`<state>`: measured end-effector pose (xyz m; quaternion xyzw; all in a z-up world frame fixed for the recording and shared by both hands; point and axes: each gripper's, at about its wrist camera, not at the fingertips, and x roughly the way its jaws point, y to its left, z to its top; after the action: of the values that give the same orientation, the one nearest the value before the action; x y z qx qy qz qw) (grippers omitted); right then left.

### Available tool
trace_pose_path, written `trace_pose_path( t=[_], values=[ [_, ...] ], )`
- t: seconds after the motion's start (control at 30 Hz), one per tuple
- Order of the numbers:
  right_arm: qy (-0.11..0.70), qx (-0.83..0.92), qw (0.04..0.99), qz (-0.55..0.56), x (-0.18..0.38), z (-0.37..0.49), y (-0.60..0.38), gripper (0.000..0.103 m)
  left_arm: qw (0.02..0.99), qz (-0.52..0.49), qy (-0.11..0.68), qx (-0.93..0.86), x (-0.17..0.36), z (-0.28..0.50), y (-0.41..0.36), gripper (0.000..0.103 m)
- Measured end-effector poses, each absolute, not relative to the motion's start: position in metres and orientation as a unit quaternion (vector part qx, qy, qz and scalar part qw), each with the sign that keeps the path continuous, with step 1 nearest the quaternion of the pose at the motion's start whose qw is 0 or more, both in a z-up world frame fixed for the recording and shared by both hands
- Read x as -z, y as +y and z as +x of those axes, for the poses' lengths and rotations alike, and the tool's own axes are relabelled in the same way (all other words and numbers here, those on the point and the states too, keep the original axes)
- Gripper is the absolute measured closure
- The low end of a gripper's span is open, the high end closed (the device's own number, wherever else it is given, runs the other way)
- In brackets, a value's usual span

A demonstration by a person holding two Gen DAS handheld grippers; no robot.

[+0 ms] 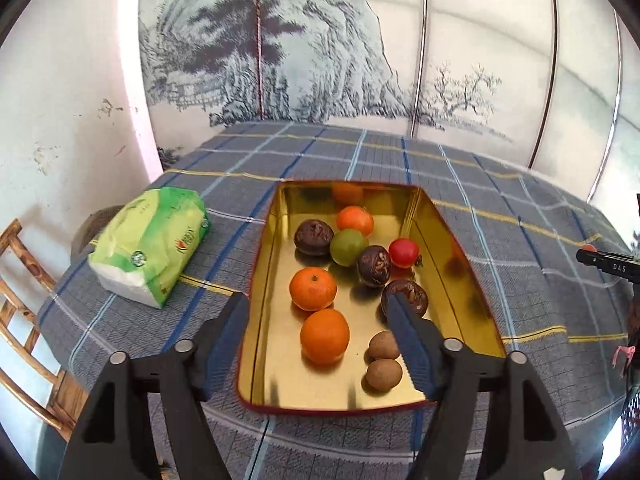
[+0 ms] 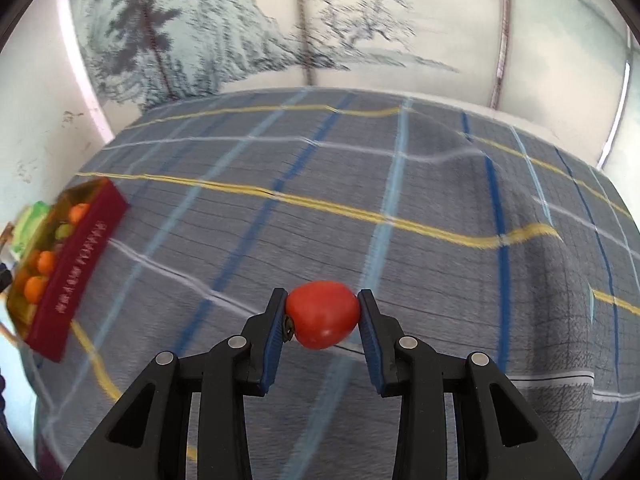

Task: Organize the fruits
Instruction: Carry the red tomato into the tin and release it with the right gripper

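A gold-lined tin (image 1: 276, 216) with red outer walls lies on the checked tablecloth and holds several fruits: oranges (image 1: 313, 289), dark wrinkled passion fruits (image 1: 373, 265), a green one (image 1: 347, 246), a red tomato (image 1: 404, 253) and two small brown ones (image 1: 384, 374). My left gripper (image 1: 318, 302) hangs open over the tin's near end, nothing between its fingers; the right finger overlaps a passion fruit (image 1: 412, 294). In the right wrist view my right gripper (image 2: 322, 312) is shut on a red tomato (image 2: 322, 314) above the cloth. The tin (image 2: 76, 268) is far left there.
A green and white tissue pack (image 1: 150, 246) lies left of the tin. A wooden chair (image 1: 24, 320) stands off the table's left edge. Bare checked cloth (image 2: 400, 200) spreads ahead of the right gripper. The other gripper's black body (image 1: 608, 264) shows at the right edge.
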<state>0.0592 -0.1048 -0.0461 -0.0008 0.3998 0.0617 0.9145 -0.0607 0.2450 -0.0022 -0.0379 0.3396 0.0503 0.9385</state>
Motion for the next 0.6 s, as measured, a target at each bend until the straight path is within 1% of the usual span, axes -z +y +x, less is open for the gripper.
trace_pose_path(
  t=[0.03,0.1,0.37,0.43,0.47,0.5,0.6],
  values=[
    [0.393,-0.077,0.916,0.001,0.039,0.057,-0.095,0.066,0.939,-0.038,0.338,-0.055,0.000,-0.064,0.245,0.034],
    [0.385,-0.100,0.917,0.002,0.029,0.053,-0.079,0.066,0.939,-0.038,0.335,-0.065,-0.004,-0.070,0.245,0.025],
    [0.362,-0.228,0.903,-0.025,-0.002,0.040,0.026,0.066,0.940,-0.079,0.324,-0.072,-0.011,-0.093,0.251,0.018],
    [0.364,-0.258,0.894,-0.028,-0.003,0.039,0.052,0.066,0.941,-0.081,0.318,-0.087,-0.011,-0.101,0.249,0.013],
    [0.367,-0.272,0.889,-0.032,-0.002,0.039,0.067,0.066,0.942,-0.083,0.313,-0.092,-0.011,-0.106,0.248,0.009],
    [0.370,-0.282,0.884,-0.037,0.000,0.040,0.079,0.066,0.942,-0.086,0.308,-0.097,-0.011,-0.110,0.248,0.007],
    [0.379,-0.312,0.870,-0.048,0.008,0.041,0.115,0.066,0.942,-0.092,0.305,-0.102,-0.010,-0.119,0.246,0.007]
  ],
)
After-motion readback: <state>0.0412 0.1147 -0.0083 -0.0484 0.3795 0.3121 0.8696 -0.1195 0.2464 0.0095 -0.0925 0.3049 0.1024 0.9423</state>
